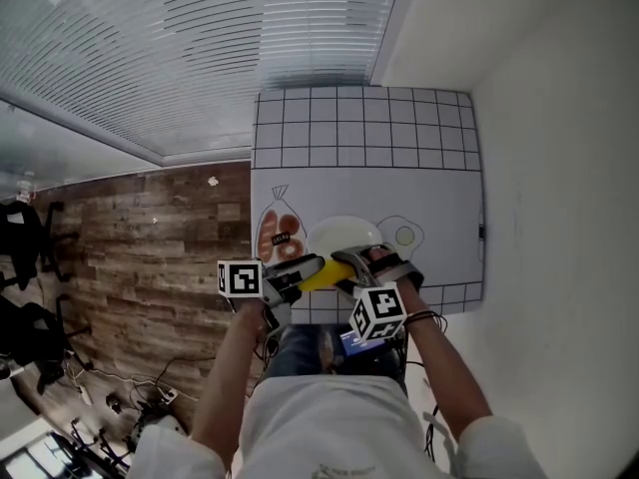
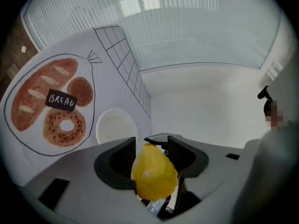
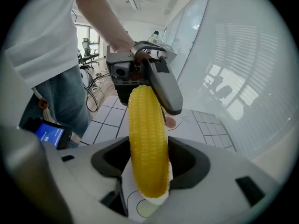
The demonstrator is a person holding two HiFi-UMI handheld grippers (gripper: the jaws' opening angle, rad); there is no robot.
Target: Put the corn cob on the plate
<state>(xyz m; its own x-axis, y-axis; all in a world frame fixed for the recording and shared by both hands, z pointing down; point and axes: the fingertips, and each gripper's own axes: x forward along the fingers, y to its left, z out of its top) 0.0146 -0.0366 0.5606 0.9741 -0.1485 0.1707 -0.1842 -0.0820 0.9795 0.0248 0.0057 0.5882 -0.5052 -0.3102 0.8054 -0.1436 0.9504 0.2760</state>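
Note:
The yellow corn cob (image 1: 324, 274) hangs in the air over the near edge of the white plate (image 1: 344, 236), held at both ends. My left gripper (image 1: 305, 267) is shut on its pointed end (image 2: 154, 174), which fills the gap between the jaws. My right gripper (image 1: 351, 263) is shut on the thick part of the cob (image 3: 148, 143), whose kernels touch both jaws. In the right gripper view the left gripper (image 3: 149, 85) clamps the far end of the cob. The plate (image 2: 114, 125) lies empty on the mat beyond the left jaws.
The white table mat (image 1: 364, 138) has a grid border, a bread drawing (image 1: 280, 233) left of the plate and an egg drawing (image 1: 404, 236) to its right. A phone (image 3: 49, 133) rests at the person's lap. Wooden floor (image 1: 150, 247) lies left, a white wall right.

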